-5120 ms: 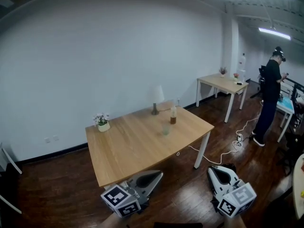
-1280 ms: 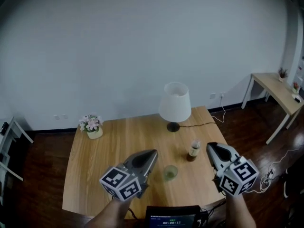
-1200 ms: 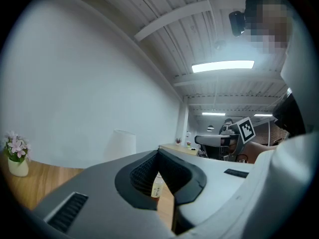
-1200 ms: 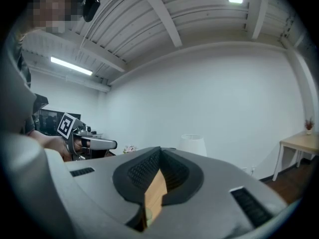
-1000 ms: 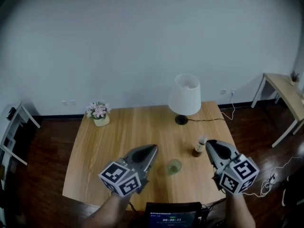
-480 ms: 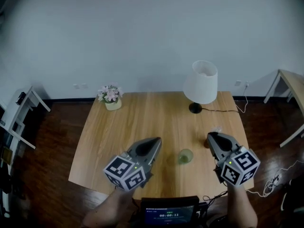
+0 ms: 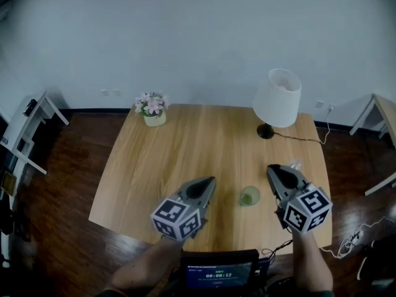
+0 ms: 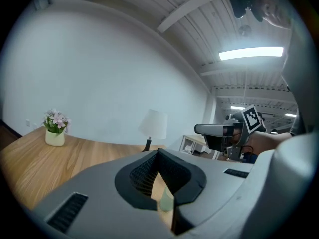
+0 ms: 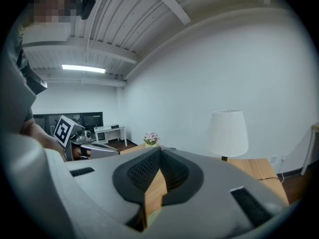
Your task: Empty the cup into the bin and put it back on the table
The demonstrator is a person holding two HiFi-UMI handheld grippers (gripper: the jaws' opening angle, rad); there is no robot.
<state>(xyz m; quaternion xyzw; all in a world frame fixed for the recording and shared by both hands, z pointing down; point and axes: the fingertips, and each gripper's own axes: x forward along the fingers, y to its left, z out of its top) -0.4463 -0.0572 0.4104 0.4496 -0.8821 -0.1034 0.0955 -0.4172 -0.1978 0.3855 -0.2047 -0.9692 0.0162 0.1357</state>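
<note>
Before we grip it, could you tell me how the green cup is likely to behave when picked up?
The green cup looks small and translucent: probably light, thin-walled, perhaps yielding under a squeeze. It stands upright and open-topped, so tipping it may spill any contents.

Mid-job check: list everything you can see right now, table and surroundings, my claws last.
table: one, light wood, centre of the head view
cup: one, translucent green, upright near the table's front edge, between the claws, touched by neither
lamp: one, white shade, dark base, table's far right corner
flower pot: one, pink flowers in a pale pot, table's far left edge
bottle: one, mostly hidden behind the right claw, colour unclear
second table: one, light wood, right edge of view
rack: one, white, on the floor at left
screen: one, dark, bottom centre
left claw: one, grey, shut, empty, left of the cup
right claw: one, grey, shut, empty, right of the cup
</note>
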